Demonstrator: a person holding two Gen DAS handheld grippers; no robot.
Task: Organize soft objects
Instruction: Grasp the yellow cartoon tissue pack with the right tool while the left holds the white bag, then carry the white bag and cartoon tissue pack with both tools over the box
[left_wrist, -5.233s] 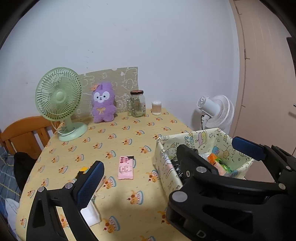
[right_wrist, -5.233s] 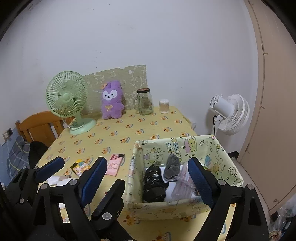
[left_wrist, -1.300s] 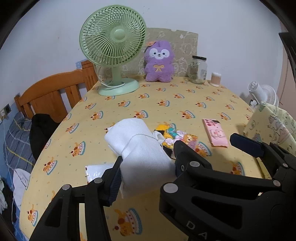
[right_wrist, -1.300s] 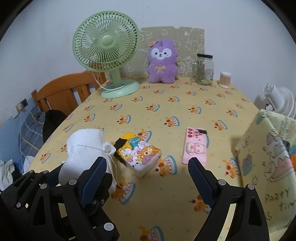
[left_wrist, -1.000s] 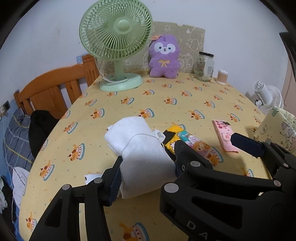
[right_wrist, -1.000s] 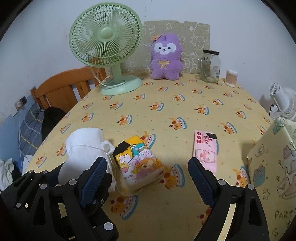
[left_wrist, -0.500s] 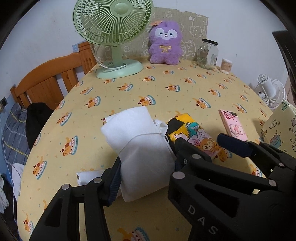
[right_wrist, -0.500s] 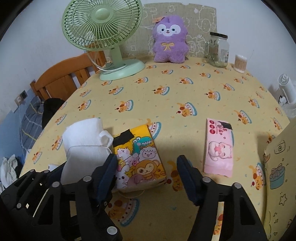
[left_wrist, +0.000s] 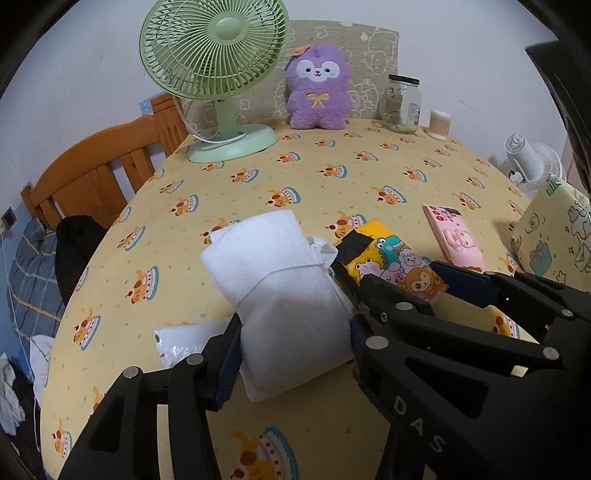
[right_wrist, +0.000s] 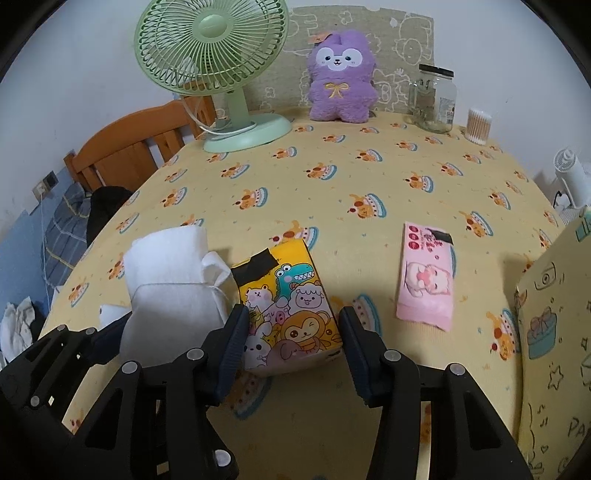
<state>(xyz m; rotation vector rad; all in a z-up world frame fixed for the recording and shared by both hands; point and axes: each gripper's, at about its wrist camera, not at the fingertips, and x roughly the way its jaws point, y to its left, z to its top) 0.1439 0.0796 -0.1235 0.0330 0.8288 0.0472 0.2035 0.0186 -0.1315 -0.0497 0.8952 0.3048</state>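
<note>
Straddling the yellow cartoon tissue pack (right_wrist: 291, 314), the right gripper (right_wrist: 291, 341) has its fingers (right_wrist: 232, 339) on either long side of the pack's near end; the jaws have just been closing and the left pad looks pressed on the wrapper, the right pad touching or a hair off, hard to tell. The pack's long axis runs away from the fingers toward the far edge of the worktop (right_wrist: 332, 192), so the closing direction crosses its short width. Judged next: firm up the pinch, then lift.

The left gripper (left_wrist: 295, 339) clamps the white drawstring pouch (left_wrist: 280, 291) across its near end, pads dented into the fabric, the pouch sticking forward out of the fingers. Pouch and tissue pack sit side by side, touching or nearly so, near the front-left edge of the worktop.

The tissue pack is a soft plastic wrap printed with a dinosaur, monkey and sheep, with a black tape strip at the far end. The pouch is plain white, plump, string tied round the middle. A pink tissue pack (right_wrist: 424, 280) lies apart to the right, long axis also front to back. The yellow fabric bin (right_wrist: 554, 332) stands at the right edge, nearer the right hand. Risk: the wrapper may squash and slip.
</note>
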